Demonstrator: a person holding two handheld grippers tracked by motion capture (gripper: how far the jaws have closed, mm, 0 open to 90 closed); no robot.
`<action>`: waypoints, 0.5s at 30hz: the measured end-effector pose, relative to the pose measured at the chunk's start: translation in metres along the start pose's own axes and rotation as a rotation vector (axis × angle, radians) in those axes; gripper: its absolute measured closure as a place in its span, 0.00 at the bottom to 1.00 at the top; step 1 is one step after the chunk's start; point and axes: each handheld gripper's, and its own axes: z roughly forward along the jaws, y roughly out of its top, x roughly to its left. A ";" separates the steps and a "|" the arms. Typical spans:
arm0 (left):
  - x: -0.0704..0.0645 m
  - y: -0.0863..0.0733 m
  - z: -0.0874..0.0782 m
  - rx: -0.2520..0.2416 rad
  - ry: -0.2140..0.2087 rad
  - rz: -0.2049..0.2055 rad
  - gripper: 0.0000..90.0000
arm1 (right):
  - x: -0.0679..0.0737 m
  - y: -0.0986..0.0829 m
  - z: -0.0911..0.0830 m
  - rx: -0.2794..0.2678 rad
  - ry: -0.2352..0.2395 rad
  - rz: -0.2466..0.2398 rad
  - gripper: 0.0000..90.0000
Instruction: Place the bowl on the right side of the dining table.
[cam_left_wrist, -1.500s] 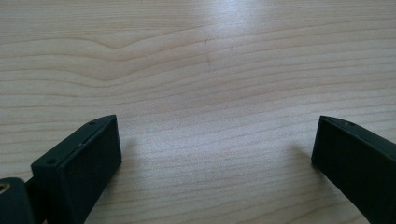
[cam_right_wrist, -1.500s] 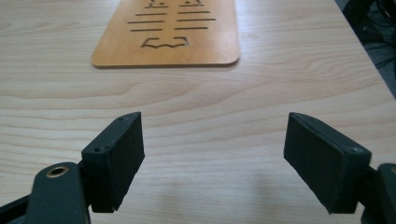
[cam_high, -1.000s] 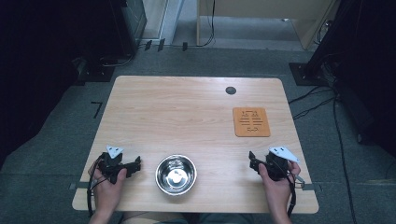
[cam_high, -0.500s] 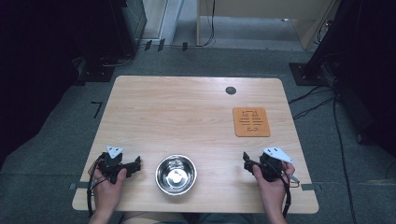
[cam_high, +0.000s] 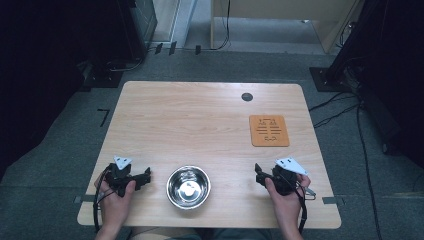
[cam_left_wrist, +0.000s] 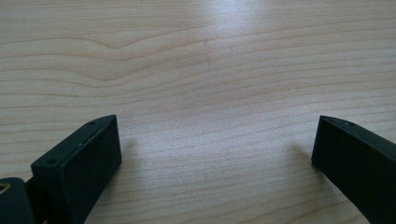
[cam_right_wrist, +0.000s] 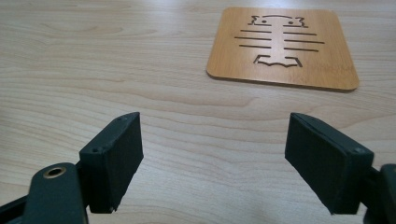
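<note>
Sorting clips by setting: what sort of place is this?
Probably a lab or recording workspace: a bare wooden table on grey carpet, cables across the floor, dark equipment stands around it.

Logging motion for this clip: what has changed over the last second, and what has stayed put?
The right gripper has slid left along the near edge of the light wooden table, towards the shiny round steel bowl, its jaws open and empty. The left gripper, also open, the bowl and the square orange-brown wooden trivet with a cut-out pattern have stayed where they were. Nothing was grasped or released.
</note>
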 end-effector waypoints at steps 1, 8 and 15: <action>0.000 0.000 0.000 0.000 0.000 0.000 0.01 | 0.001 0.000 0.000 0.000 0.000 0.000 0.21; 0.000 0.000 0.000 0.000 0.000 0.000 0.01 | 0.007 0.000 0.001 0.001 0.010 -0.010 0.21; 0.000 0.000 0.000 0.000 0.000 0.000 0.01 | 0.015 -0.001 0.002 0.003 0.023 -0.024 0.21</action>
